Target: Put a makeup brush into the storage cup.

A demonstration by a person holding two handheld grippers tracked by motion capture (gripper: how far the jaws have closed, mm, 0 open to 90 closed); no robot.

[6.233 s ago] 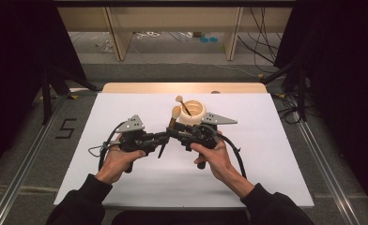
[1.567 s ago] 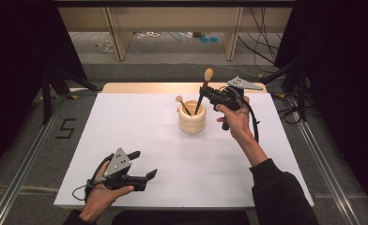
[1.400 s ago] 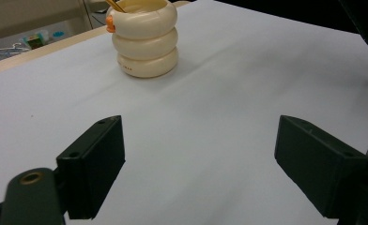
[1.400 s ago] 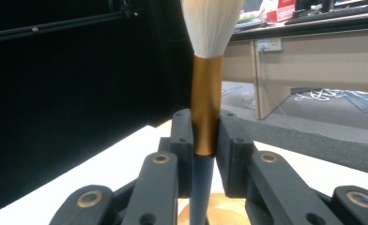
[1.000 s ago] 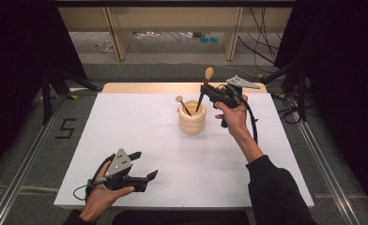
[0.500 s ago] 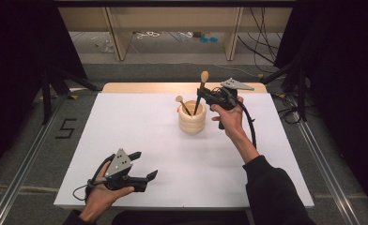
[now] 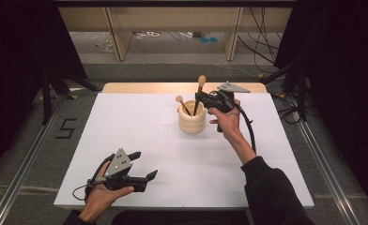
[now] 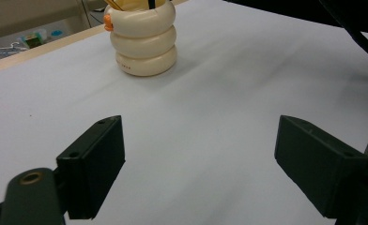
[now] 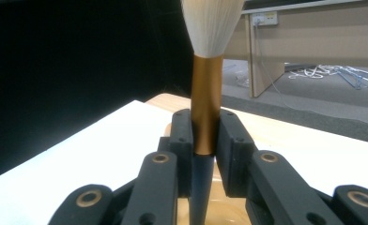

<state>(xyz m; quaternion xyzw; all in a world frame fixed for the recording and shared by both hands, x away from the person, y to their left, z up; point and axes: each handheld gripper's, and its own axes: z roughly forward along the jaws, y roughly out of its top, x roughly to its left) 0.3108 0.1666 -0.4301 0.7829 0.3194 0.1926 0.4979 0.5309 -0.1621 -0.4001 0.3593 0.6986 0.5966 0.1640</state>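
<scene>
Item 1, white table surface (image 7: 140,136): it lies under both of your tools, bare apart from the holder.

Item 2, cream ribbed holder of three stacked rings (image 7: 192,120): it stands upright just below and to the left of your right gripper (image 7: 200,99), and well ahead of your left gripper (image 7: 144,165). In the left gripper view the same holder (image 8: 144,44) shows a small orange mark near its rim. Contents: one wooden-handled brush with a pale round head (image 7: 182,105), leaning left inside, plus the lower tip of the brush you are holding.

Item 3, left gripper: it rests low on the sheet in your left hand (image 7: 104,197), near the front edge, with its jaws spread wide and nothing between them.

Item 4, right gripper: it is clamped on the make-up brush with white bristles, copper ferrule and dark handle (image 9: 205,101), with both pads pressing the ferrule and the handle just under it. The brush stands nearly upright, bristles up, directly above the holder's mouth; its tuft (image 7: 201,80) shows above the jaws in the high view.

Progress, as a judgement: you appear to be seating this brush in the holder. The grasp and the carry over the opening look done, with the handle tip at or just inside the rim. What remains is lowering it fully, loosening the jaws and drawing your hand clear without tipping the holder.
</scene>
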